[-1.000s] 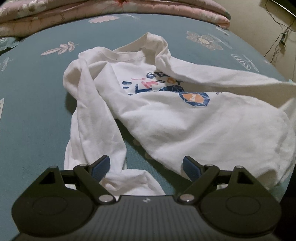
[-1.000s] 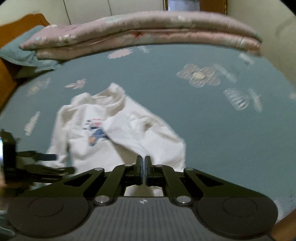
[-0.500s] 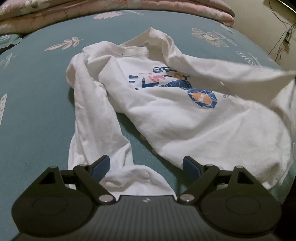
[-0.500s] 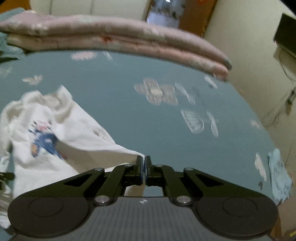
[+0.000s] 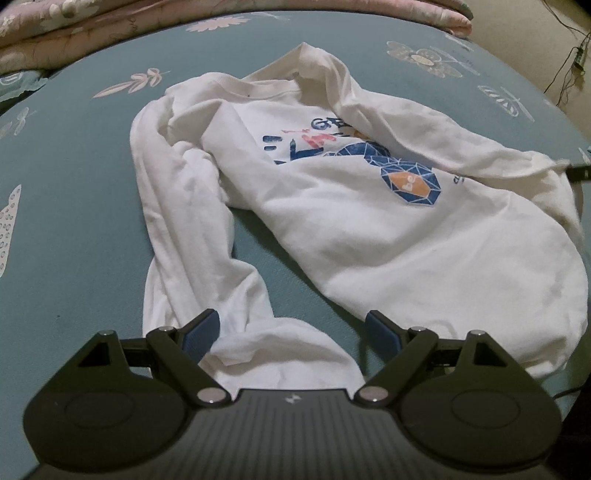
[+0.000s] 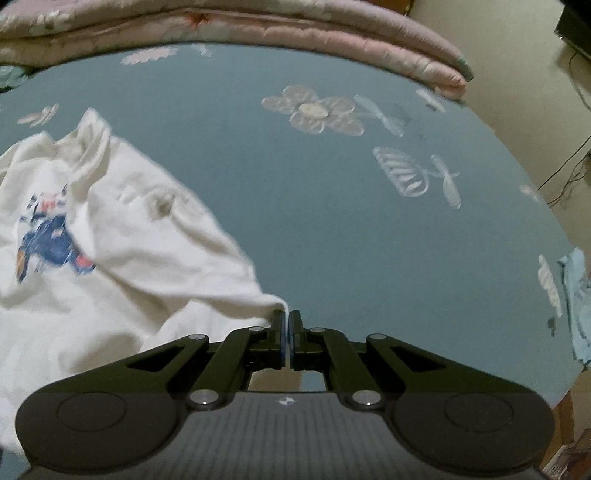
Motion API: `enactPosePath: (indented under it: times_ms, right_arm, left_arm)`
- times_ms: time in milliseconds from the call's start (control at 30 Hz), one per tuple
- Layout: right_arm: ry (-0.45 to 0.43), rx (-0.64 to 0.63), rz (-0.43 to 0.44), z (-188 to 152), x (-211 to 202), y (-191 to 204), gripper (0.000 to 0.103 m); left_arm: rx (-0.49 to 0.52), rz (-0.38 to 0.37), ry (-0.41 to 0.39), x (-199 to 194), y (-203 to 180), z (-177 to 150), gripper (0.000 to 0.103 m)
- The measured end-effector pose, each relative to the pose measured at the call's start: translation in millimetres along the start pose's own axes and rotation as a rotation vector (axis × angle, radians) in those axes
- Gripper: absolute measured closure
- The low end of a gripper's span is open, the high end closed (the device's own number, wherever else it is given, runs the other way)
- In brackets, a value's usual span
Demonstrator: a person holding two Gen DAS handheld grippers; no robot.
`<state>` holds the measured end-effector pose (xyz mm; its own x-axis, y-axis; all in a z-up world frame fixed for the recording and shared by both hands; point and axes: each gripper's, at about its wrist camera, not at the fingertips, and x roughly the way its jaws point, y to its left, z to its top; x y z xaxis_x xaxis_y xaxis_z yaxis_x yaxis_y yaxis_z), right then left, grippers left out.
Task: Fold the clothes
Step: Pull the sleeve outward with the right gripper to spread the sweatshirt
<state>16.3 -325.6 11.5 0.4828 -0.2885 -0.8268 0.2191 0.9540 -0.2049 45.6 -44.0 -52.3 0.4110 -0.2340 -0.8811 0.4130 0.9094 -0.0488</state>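
Fingers, right: the right gripper (image 6: pixel 287 334) has its two blue-padded fingers (image 6: pixel 281 332) clenched on the cuff end of one long sleeve (image 6: pixel 207 266) of the white cotton sweatshirt with a blue and orange chest print (image 6: pixel 122 280), drawing that sleeve out taut toward the camera.
Fingers, left: the left gripper (image 5: pixel 291 338) is released, its fingers (image 5: pixel 201 332) spread wide on either side of the other sleeve's cuff (image 5: pixel 266 350), which lies slack between them; whether a pad touches the cloth I cannot tell.
Sweatshirt: it (image 5: pixel 369 229) lies front up and rumpled on the bed, collar away from the left camera, the slack sleeve bent down along its side.
Bed: a teal sheet with pale flower and leaf prints (image 6: pixel 332 206) covers it.
Far edge: a folded pink quilted blanket (image 6: pixel 295 29) lies along it.
Right edge: a pale blue cloth (image 6: pixel 576 302) hangs there.
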Motion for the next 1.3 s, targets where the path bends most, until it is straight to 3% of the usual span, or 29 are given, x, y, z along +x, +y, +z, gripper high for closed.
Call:
enactPosePath:
  times_ms: [467, 867, 1300]
  right_arm:
    - [-0.158, -0.086, -0.074, 77, -12, -19, 0.1]
    - [-0.082, -0.123, -0.078, 122, 15, -35, 0.1]
    - [-0.087, -0.178, -0.168, 167, 37, -45, 0.1]
  left_arm:
    - [0.001, 0.015, 0.019, 3, 0, 0, 0.017]
    - [-0.004, -0.002, 0.044, 4, 6, 4, 0.017]
    - [0.004, 0.012, 0.06, 7, 6, 4, 0.017]
